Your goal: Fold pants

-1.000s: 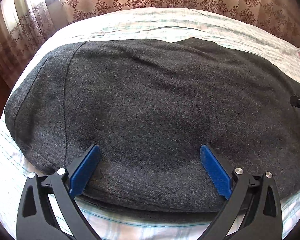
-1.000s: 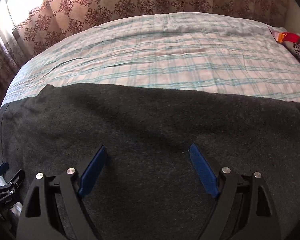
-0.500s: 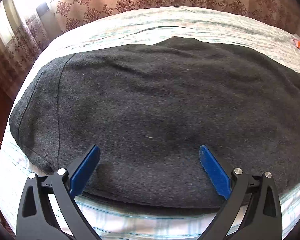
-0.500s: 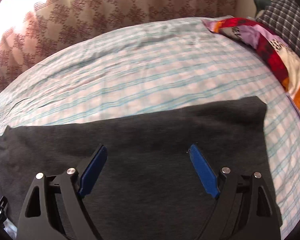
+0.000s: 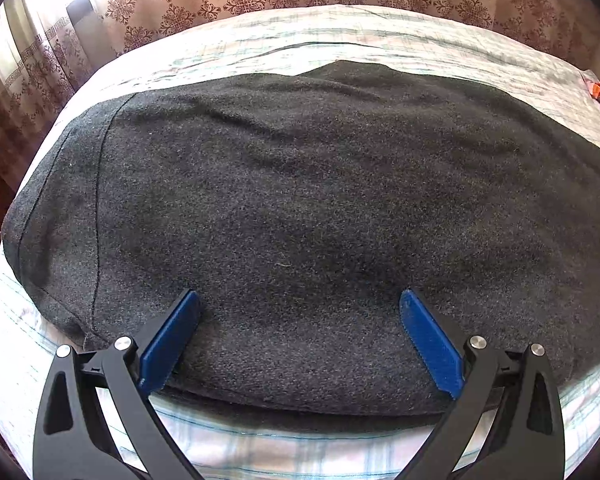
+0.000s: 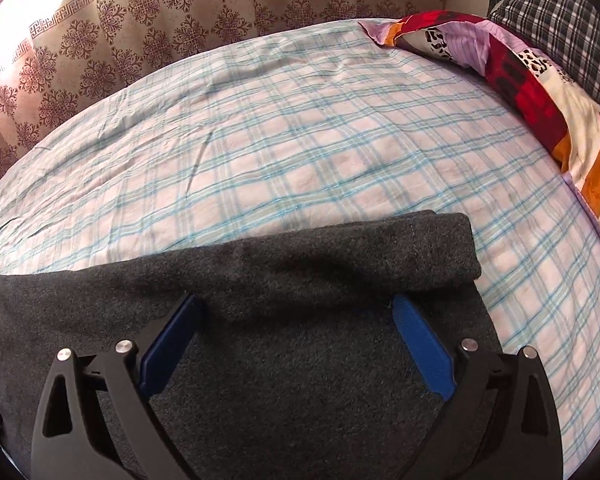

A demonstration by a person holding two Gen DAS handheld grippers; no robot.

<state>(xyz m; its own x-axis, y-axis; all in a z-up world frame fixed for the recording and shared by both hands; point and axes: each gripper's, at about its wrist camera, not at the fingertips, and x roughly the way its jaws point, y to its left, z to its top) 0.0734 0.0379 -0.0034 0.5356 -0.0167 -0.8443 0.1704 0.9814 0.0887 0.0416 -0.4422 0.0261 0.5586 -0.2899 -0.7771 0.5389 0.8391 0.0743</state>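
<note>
A: Left wrist view: the left gripper [image 5: 300, 300] has barely shifted; its jaws stand wide, empty, over the dark grey woollen pants [image 5: 300, 200] spread on the pale blue-checked bedsheet [image 5: 260, 448].

B: Right wrist view: the right gripper [image 6: 298, 304] has swung toward the hem, which now shows a doubled-over fold. Its jaws are opening, with cloth under and between the blue pads [image 6: 420, 344], ungripped.

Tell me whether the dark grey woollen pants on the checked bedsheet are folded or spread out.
Folded at least once: the dark grey woollen pants show stacked layers at their leg end. Further folds cannot be told.
</note>
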